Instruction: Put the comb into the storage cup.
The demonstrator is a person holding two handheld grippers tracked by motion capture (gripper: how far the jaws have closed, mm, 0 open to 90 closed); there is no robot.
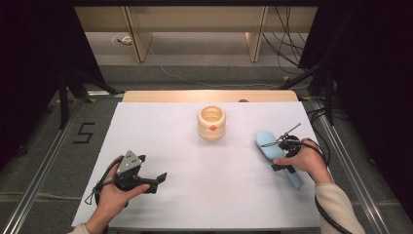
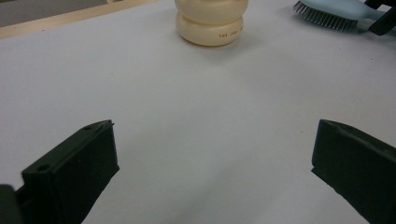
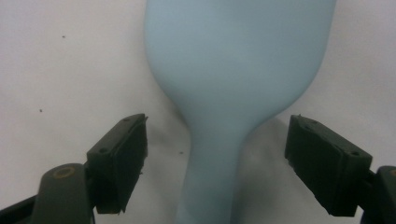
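Note:
A light blue brush (image 1: 267, 144) lies bristles down on the right side of the white table sheet (image 1: 204, 195), its handle pointing toward the person. My right gripper (image 1: 284, 155) hangs over it and looks straight down. In the right gripper view the brush's narrow neck (image 3: 212, 154) sits between the two pads (image 3: 119, 158) with a gap on each side, so my right gripper (image 3: 215, 135) is open. My left gripper (image 1: 152, 167) rests low at the front left, open and holding nothing. Its view (image 2: 215, 135) shows the cream ribbed jar (image 2: 211, 23) ahead.
The cream jar (image 1: 212, 123) stands upright at the middle back of the sheet, with a small orange mark on its front. The brush's bristles (image 2: 327, 17) show at the upper right of the left gripper view. Cables trail off the table's right side (image 1: 321, 146).

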